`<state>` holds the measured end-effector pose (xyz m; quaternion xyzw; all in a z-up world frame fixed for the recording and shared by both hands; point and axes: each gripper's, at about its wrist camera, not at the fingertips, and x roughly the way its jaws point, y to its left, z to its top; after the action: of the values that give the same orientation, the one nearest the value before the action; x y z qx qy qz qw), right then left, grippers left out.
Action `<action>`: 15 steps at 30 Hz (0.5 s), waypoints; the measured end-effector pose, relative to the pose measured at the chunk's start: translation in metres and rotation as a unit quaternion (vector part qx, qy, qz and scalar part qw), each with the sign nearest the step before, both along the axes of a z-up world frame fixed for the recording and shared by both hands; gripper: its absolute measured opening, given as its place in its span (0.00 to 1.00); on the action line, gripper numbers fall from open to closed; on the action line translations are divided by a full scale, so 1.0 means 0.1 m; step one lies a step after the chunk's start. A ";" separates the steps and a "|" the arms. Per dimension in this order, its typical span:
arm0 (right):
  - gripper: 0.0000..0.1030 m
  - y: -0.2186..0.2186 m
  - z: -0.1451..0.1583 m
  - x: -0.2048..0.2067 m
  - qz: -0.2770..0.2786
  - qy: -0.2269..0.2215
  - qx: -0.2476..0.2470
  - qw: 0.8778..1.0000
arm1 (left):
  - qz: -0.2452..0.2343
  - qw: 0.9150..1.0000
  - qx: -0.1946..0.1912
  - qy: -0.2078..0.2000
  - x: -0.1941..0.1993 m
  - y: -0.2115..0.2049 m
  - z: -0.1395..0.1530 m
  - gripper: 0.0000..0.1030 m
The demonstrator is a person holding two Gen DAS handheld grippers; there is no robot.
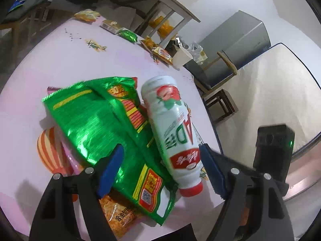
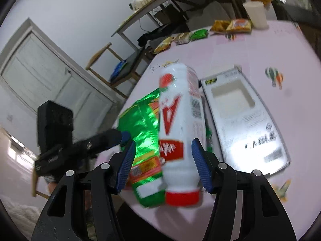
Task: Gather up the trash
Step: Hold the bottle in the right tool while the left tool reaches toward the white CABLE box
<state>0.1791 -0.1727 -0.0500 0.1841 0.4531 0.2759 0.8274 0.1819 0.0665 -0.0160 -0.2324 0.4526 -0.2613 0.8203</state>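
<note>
A white AD milk bottle (image 1: 174, 126) with a red cap lies on the pink table (image 1: 60, 64), resting against a shiny green snack bag (image 1: 100, 124). An orange snack packet (image 1: 118, 214) sticks out from under the bag. My left gripper (image 1: 160, 160) is open, its blue pads astride the bag and the bottle's cap end. In the right wrist view my right gripper (image 2: 162, 154) is open around the bottle (image 2: 178, 124), which looks lifted or tilted over the green bag (image 2: 144, 124). The left gripper's finger shows at the left (image 2: 104, 138).
A white cable box (image 2: 242, 118) lies right of the bottle. Several snack wrappers (image 1: 124, 34) and a white paper cup (image 1: 181, 57) sit along the table's far edge. Chairs, a metal desk and a grey cabinet (image 1: 240, 40) stand beyond the table.
</note>
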 end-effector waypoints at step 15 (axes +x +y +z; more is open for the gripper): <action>0.57 0.10 -0.20 0.28 -0.006 0.050 -0.054 0.997 | -0.019 0.999 0.028 -0.038 -0.13 -0.12 0.12 0.74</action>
<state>0.2074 -0.1626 -0.0697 0.1558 0.5067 0.2364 0.8143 0.1686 0.0544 -0.0038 -0.1903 0.4323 -0.2729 0.8381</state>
